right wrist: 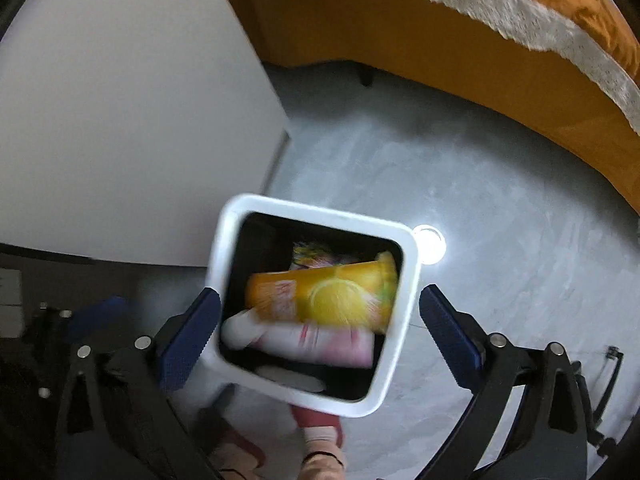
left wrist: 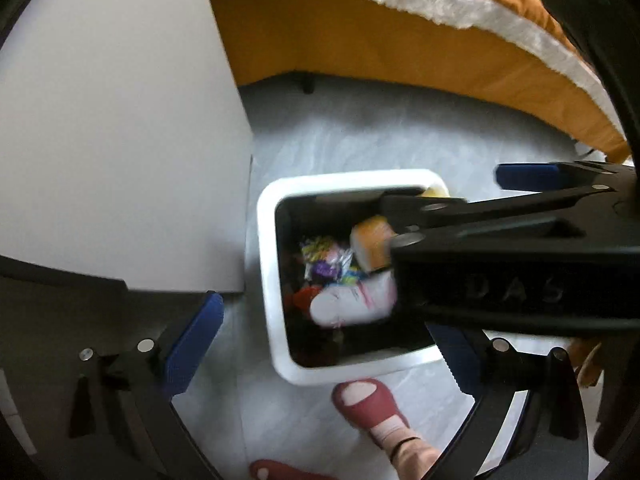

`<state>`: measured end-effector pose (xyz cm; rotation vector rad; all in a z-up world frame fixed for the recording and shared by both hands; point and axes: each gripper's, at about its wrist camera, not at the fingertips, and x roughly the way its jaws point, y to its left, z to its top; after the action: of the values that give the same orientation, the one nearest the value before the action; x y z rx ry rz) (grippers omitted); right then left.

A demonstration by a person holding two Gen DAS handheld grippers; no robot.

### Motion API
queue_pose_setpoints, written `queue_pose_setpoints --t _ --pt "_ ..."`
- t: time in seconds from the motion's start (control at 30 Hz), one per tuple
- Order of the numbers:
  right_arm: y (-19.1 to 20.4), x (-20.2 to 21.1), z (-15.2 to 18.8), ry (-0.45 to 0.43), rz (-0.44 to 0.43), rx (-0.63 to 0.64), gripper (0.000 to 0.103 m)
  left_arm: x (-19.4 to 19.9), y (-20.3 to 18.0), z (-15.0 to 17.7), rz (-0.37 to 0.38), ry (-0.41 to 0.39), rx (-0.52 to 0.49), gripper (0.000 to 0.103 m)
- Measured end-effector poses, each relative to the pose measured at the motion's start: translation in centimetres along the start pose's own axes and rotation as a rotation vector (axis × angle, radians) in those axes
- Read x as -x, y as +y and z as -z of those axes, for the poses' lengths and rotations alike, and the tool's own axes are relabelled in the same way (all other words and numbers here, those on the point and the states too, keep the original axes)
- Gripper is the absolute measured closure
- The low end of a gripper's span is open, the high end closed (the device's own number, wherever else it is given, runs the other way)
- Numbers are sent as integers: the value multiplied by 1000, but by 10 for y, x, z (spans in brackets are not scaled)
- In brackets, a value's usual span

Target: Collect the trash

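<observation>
A white square trash bin with a black liner stands on the grey floor, also below me in the right wrist view. Inside lie an orange-yellow packet, a white-and-pink packet and colourful wrappers. The orange packet is blurred in the bin's mouth. My right gripper is open above the bin, nothing between its blue pads. My left gripper is open and empty over the bin's near side. The right gripper's black body crosses the left wrist view over the bin.
A white cabinet side stands left of the bin. An orange bed with a white fringed cover runs along the back and right. The person's feet in red slippers are just in front of the bin. A bright spot lies on the floor.
</observation>
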<state>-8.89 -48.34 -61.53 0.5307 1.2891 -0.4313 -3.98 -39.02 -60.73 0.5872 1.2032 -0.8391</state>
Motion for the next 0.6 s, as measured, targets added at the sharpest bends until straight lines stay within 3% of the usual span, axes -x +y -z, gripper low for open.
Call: queue_pose_setpoints --t 0.23,0.6 --pt "-4 10 0 8 8 -29 4 7 4 -2 -20 23 18 5" --pt "9 76 3 -30 23 -13 4 79 8 -8 -8 -7 62 5"
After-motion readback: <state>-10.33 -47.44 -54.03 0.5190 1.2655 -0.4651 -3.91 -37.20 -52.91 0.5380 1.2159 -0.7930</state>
